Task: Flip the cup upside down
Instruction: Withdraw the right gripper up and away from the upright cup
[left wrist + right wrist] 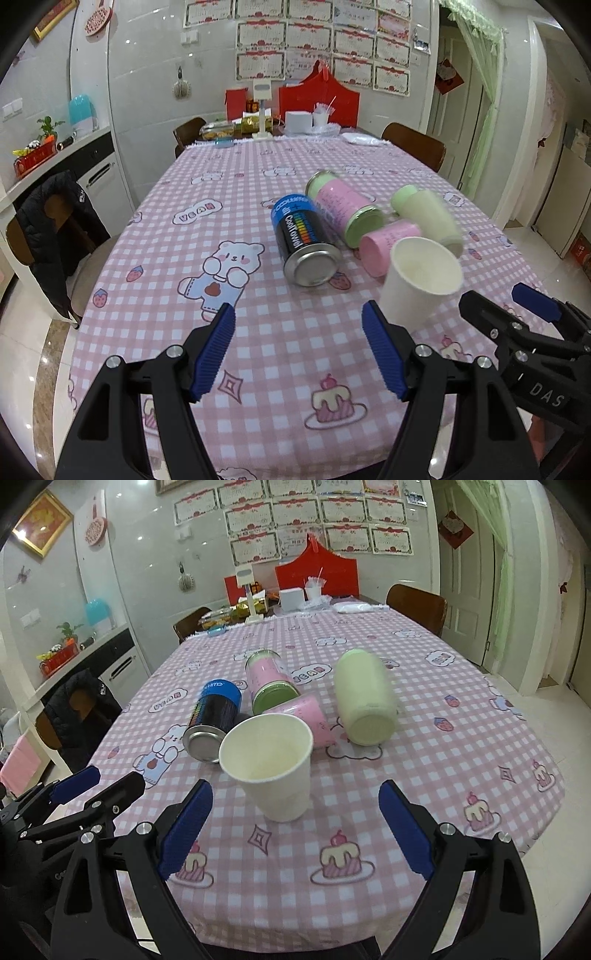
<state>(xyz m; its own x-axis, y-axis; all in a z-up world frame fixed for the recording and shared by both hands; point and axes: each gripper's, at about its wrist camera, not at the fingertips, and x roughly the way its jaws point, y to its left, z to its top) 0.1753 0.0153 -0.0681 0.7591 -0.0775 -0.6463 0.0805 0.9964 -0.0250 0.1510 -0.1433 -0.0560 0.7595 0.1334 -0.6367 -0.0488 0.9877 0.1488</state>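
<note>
A: What are the two grippers doing?

B: Both are wide open and hold nothing. The left gripper (298, 354) has its blue-padded fingers (215, 350) spread apart above the tabletop (155, 236), which wears a pink checked cloth with cartoon bears and cakes. The right gripper (295, 830) is spread just as far; neither touches any object.

A: Where is the cup?

B: The white paper cup (271, 764) stands upright, mouth up, just ahead of the right gripper and roughly centred between its two fingers, not touching either. I can see nothing in it but its pale interior. From the left wrist view the same cup (417, 280) sits just beyond the left gripper's right-hand finger, towards the right gripper (509, 308), whose tips come in from the side.

A: Anything else nearby?

B: Past the cup, further from the fingers, four containers lie on their sides close together: a blue and black can (212, 720), a pink jar with a green lid (271, 683), a pink cup (308, 720) and a pale green bottle (364, 698). The pale green bottle looks blurred
</note>
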